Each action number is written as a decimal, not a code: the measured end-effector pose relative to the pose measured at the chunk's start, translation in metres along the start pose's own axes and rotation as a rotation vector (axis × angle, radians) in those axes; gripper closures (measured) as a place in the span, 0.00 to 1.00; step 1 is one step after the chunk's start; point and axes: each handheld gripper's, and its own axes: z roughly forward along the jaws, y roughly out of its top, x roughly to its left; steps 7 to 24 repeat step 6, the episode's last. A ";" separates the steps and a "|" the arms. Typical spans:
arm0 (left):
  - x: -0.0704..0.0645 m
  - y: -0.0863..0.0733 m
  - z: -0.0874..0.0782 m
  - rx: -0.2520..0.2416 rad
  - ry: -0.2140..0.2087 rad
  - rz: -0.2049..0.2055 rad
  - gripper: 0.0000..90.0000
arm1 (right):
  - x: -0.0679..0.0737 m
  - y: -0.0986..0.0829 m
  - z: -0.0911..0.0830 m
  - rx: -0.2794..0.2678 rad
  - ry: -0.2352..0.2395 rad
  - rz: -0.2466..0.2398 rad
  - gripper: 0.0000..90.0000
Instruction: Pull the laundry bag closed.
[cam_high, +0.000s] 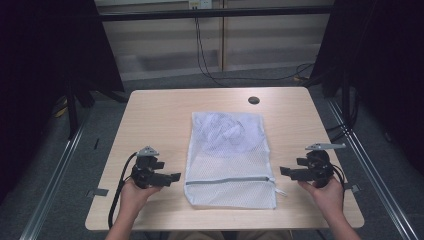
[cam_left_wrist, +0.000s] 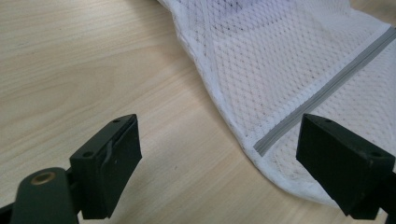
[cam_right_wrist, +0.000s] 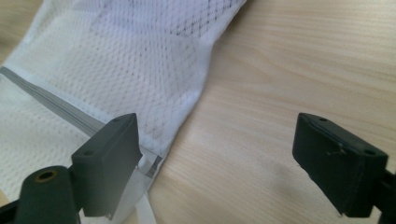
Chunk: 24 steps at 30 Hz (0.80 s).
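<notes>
- A white mesh laundry bag (cam_high: 230, 162) lies flat in the middle of a pale wood-grain table (cam_high: 150, 115), its long side running away from the person.
- The bag is a soft rectangle of fine, open-weave netting; a grey zipper (cam_high: 230, 180) crosses it near the end closest to the person.
- Crumpled white fabric (cam_high: 225, 131) shows through the mesh in the far half of the bag, making that part look lumpy.
- The left gripper (cam_high: 172, 178), black and blocky, rests in the person's left hand (cam_high: 134, 194) just beside the bag's left edge; its jaws stand wide apart and hold nothing.
- In the left gripper view, the bag's hemmed edge (cam_left_wrist: 224, 116) and the zipper's end (cam_left_wrist: 264, 143) lie between the two jaws, apart from them.
- The right gripper (cam_high: 284, 172), held in the right hand (cam_high: 327, 195), sits just beside the bag's right edge, its jaws also spread wide and empty.
- In the right gripper view, the zipper's end (cam_right_wrist: 152, 164) and a white pull tape (cam_right_wrist: 144, 207) lie close by one jaw.
- A small dark round grommet (cam_high: 254, 100) sits in the table's far edge.
</notes>
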 end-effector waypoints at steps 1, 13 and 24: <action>0.001 0.000 0.001 0.003 0.004 -0.004 0.15 | 0.000 -0.001 0.001 0.010 -0.004 -0.004 0.14; 0.009 -0.003 0.005 0.011 0.053 0.001 0.14 | -0.002 -0.003 0.008 0.045 -0.027 -0.033 0.10; 0.009 -0.003 0.005 0.011 0.053 0.001 0.14 | -0.002 -0.003 0.008 0.045 -0.027 -0.033 0.10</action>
